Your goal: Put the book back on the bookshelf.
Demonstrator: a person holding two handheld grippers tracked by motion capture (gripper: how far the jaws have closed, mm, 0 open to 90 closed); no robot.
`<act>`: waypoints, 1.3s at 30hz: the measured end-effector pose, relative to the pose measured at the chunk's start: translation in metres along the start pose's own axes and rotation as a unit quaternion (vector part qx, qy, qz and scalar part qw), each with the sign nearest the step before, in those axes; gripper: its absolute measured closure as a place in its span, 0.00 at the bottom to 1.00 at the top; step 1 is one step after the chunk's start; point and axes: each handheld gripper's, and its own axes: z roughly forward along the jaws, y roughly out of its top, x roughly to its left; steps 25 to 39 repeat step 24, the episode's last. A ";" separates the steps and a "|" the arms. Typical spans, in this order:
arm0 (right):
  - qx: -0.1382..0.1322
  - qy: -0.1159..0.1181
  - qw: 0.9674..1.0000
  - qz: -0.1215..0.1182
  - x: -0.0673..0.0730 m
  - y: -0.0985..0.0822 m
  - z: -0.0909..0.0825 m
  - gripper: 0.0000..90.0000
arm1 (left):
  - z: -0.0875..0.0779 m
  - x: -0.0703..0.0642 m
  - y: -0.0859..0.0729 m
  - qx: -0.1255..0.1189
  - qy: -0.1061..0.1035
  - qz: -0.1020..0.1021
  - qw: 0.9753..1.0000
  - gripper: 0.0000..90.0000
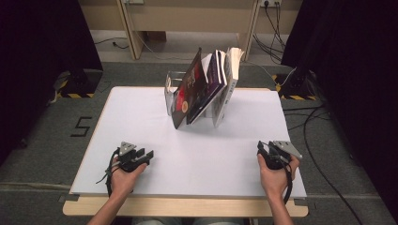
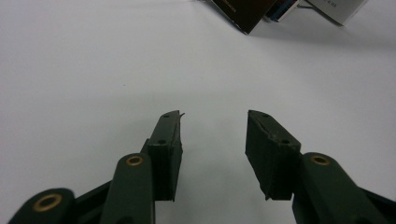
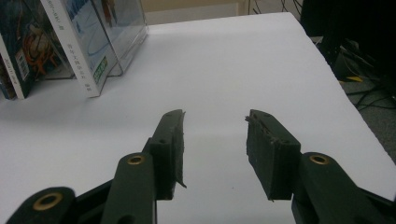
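I hold both claws at the near edge of the white surface point(image 1: 141, 117). The left claw point(image 1: 145, 154) sits at 7 o'clock, released, nothing between its jaws. The right claw point(image 1: 263, 151) sits at 5 o'clock, likewise released and empty. The books point(image 1: 206, 86) lean together at 12 o'clock in what looks like a clear holder point(image 3: 126, 32), well apart from both claws. No book is grasped yet; I judge all handling remains.

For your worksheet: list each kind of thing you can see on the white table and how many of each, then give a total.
Books, leaning in a row: 3
Clear book stand: 1
Hand-held grippers, left and right, both open and empty: 2
Total: 6
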 end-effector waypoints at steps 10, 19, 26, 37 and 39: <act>-0.006 0.000 1.000 0.003 -0.001 -0.005 0.000 0.62 | -0.001 -0.001 -0.001 -0.007 0.001 0.000 1.000 0.59; -0.012 0.010 1.000 0.006 0.001 -0.007 -0.001 0.60 | -0.002 0.001 -0.001 -0.012 0.004 -0.005 1.000 0.56; -0.009 0.011 1.000 0.006 0.000 -0.008 -0.002 0.59 | -0.003 0.001 -0.001 -0.016 0.005 -0.007 1.000 0.54; -0.009 0.011 1.000 0.006 0.000 -0.008 -0.002 0.59 | -0.003 0.001 -0.001 -0.016 0.005 -0.007 1.000 0.54; -0.009 0.011 1.000 0.006 0.000 -0.008 -0.002 0.59 | -0.003 0.001 -0.001 -0.016 0.005 -0.007 1.000 0.54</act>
